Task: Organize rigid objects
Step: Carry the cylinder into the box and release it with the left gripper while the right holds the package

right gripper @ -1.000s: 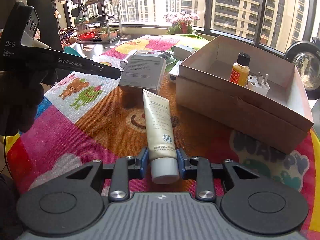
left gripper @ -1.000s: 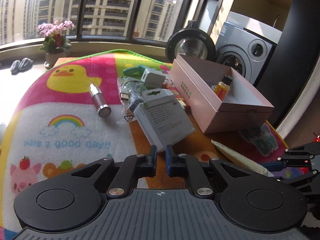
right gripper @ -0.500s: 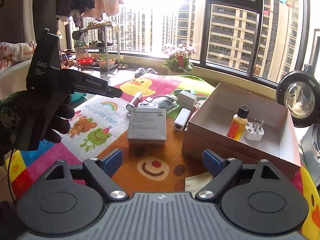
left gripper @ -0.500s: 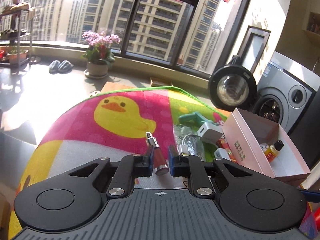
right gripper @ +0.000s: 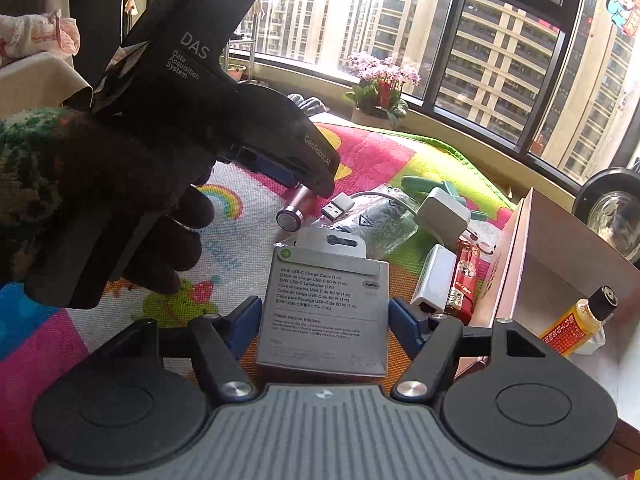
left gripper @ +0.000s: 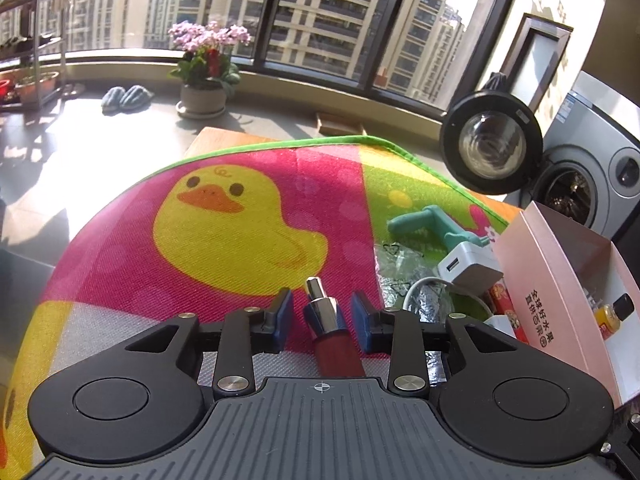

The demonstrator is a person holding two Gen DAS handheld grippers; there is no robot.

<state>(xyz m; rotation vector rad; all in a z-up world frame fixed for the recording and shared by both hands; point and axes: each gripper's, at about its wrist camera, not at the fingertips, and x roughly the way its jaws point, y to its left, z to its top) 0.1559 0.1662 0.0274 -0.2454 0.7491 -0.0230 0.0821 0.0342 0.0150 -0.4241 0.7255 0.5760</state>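
Note:
A rose-red metal cylinder (left gripper: 336, 344) with a silver tip lies on the play mat (left gripper: 240, 240). My left gripper (left gripper: 321, 308) straddles it; its jaws are opening and a gap shows on both sides. The right wrist view shows the cylinder's round end (right gripper: 294, 210) under the left tool. My right gripper (right gripper: 325, 312) stands over a grey cable box (right gripper: 320, 272) flat on the mat, jaws closing, blue pads close beside its edges. The pink cardboard box (right gripper: 516, 248) on the right holds a yellow bottle (right gripper: 576, 320).
A white charger (left gripper: 468, 268), a teal tool (left gripper: 428, 220), a cable in a plastic bag (right gripper: 376, 220), a red lighter (right gripper: 466, 276) and a white adapter (right gripper: 434, 276) crowd the mat beside the pink box. A gloved hand (right gripper: 120, 200) holds the left tool.
The left gripper moved over to the cylinder and its shut jaws parted around it. The right gripper let go of a cream tube, opened wide, moved to the grey box and narrowed.

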